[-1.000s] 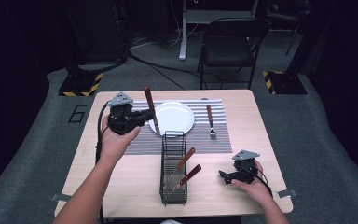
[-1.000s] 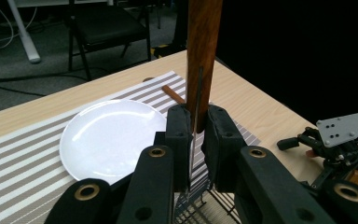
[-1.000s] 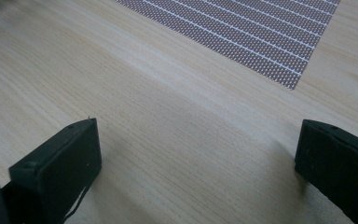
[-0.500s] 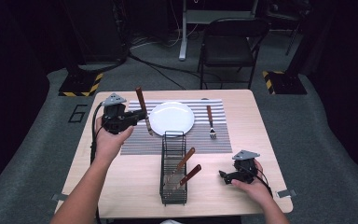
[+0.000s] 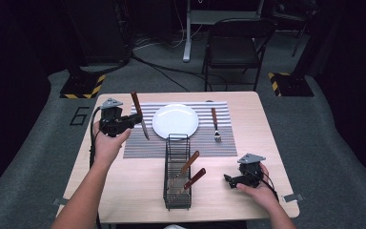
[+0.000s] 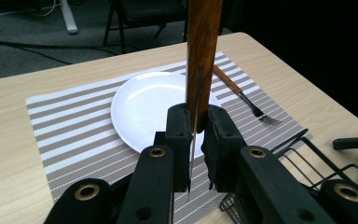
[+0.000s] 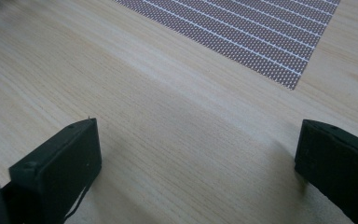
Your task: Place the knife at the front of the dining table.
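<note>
Standing upright, the knife (image 5: 139, 116) shows a reddish-brown wooden handle.

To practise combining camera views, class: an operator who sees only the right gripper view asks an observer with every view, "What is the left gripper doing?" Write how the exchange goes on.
Observer: The left gripper is shut on a wooden-handled knife.
Operator: Where is the knife relative to the placemat I can see?
Observer: In the high view it is at the left edge of the striped placemat, just left of a white plate. I cannot tell whether it touches the mat.
Operator: Is anything laid on the plate's other side?
Observer: Yes, a fork lies on the mat to the right of the plate, tines toward the person.
</note>
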Available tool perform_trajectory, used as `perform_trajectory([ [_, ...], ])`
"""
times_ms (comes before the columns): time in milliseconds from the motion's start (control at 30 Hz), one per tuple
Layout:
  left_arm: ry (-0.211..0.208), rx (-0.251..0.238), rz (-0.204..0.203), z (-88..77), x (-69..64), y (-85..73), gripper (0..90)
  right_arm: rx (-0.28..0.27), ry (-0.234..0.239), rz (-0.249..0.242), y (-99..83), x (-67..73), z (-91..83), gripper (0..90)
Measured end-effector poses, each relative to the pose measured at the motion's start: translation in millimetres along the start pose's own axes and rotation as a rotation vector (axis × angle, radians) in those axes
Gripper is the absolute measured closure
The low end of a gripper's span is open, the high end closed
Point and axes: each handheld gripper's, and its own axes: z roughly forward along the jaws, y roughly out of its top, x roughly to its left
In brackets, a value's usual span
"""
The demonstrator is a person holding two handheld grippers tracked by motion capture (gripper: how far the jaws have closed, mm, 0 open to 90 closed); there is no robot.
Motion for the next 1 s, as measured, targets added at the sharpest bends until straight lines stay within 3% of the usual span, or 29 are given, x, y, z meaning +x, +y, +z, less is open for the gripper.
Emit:
perform_trajectory([
  [300,0.029,0.02,-0.039,6.2,16.6,-9.9,80.7,0.0,0.0,0.001,0.0,0.0,0.0,0.0],
  [1000,0.131,0.097,-0.072,25.6,45.8,-35.1,80.7,0.0,0.0,0.001,0.0,0.0,0.0,0.0],
])
